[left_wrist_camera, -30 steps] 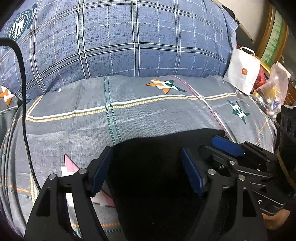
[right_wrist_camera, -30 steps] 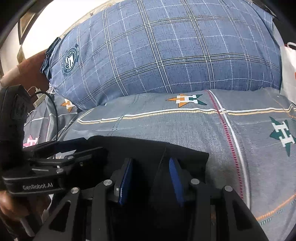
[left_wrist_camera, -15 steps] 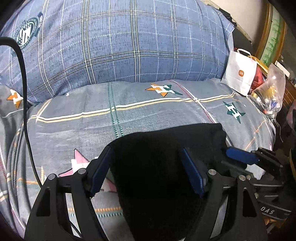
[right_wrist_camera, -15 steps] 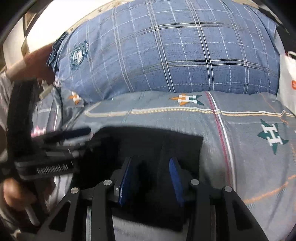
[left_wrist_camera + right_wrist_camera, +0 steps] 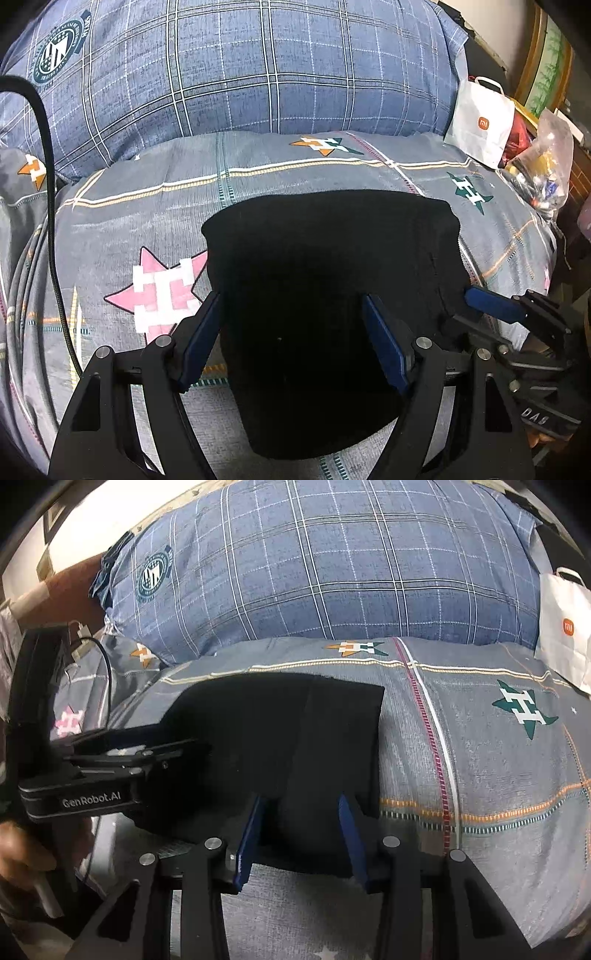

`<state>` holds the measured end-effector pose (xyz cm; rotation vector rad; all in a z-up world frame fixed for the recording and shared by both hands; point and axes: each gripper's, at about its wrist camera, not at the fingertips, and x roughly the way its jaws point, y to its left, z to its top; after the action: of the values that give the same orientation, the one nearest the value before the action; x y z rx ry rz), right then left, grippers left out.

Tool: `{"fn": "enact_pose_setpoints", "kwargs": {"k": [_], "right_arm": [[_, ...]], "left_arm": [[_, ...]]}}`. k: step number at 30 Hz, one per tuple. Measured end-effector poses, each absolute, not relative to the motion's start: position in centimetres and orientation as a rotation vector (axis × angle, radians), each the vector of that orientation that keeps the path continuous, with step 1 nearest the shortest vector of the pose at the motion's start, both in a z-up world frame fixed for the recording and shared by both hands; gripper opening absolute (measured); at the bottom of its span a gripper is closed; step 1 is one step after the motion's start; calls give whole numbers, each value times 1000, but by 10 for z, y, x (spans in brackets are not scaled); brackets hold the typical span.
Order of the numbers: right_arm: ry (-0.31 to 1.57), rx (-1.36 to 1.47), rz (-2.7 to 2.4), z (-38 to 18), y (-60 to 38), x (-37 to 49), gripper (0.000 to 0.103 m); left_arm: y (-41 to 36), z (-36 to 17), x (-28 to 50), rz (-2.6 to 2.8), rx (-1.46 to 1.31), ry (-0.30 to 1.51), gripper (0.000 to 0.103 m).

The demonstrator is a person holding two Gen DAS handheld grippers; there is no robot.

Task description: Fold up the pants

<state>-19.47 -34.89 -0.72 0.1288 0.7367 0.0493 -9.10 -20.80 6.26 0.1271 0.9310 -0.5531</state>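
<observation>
The black pants lie on the gray patterned bedspread in front of the big blue plaid pillow — already down to a compact, layered rectangle, so most of the folding looks done. The left gripper hangs over the near half with its jaws spread wide, holding nothing. The right gripper sits at the pants' near right edge, jaws apart around a raised ridge of cloth — not pinching it, as far as I can tell. Perhaps one last fold or a smoothing remains.
</observation>
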Motion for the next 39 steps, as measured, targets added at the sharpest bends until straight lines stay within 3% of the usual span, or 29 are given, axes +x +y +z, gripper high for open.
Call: {"fn": "enact_pose_setpoints", "kwargs": {"k": [11, 25, 29, 33, 37, 39], "right_arm": [[681, 148, 50, 27, -360, -195, 43], [765, 246, -8, -6, -384, -168, 50], [763, 402, 64, -18, -407, -168, 59], [781, 566, 215, -32, -423, -163, 60], [775, 513, 247, -36, -408, -154, 65], [755, 510, 232, -34, -405, -157, 59]], "left_arm": [[-194, 84, -89, -552, 56, 912, 77], [-190, 59, -82, -596, -34, 998, 77], [-175, 56, -76, -653, -118, 1040, 77], [-162, 46, -71, -698, -213, 1084, 79], [-170, 41, -71, -701, -227, 1087, 80], [-172, 39, -72, -702, -213, 1076, 80]]}}
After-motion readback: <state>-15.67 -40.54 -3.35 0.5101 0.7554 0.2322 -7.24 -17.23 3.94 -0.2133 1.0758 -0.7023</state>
